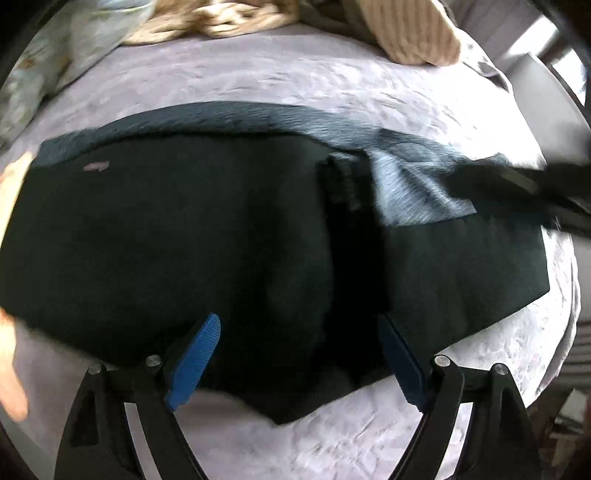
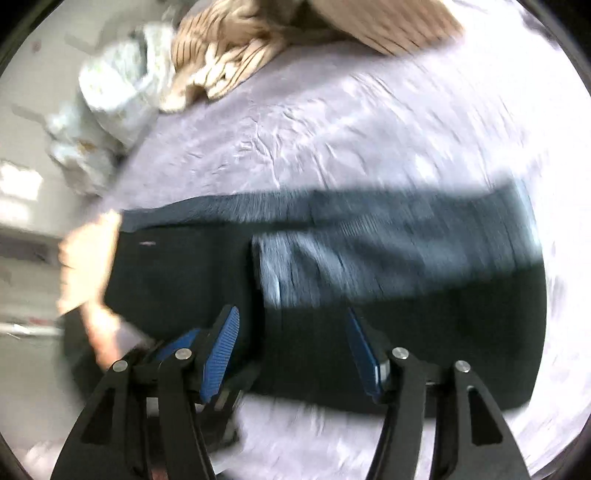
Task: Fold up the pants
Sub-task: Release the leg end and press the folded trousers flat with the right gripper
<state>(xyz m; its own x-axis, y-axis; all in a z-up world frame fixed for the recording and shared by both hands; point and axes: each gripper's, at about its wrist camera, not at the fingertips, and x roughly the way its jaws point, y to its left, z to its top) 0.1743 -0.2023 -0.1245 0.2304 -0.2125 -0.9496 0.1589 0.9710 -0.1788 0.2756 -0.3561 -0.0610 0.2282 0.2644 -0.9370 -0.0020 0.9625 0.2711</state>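
Note:
Dark pants (image 1: 184, 240) lie flat across a lilac bed sheet (image 1: 258, 81), one part folded back so the grey inner side (image 1: 406, 184) shows. My left gripper (image 1: 299, 332) is open and empty just above the pants' near edge. In the right wrist view the pants (image 2: 406, 325) fill the middle and my right gripper (image 2: 291, 325) is open and empty above them. The left gripper's blue pads (image 2: 177, 343) show beside the right one, at its lower left. The right gripper shows as a dark blur (image 1: 517, 184) in the left wrist view.
A beige striped garment (image 2: 229, 59) and pillow (image 1: 410, 29) lie at the back of the bed. A pale floral bundle (image 2: 118, 85) sits at the back left. A bare hand (image 2: 88, 266) is at the left edge of the pants. The bed's edge drops at the right (image 1: 569, 295).

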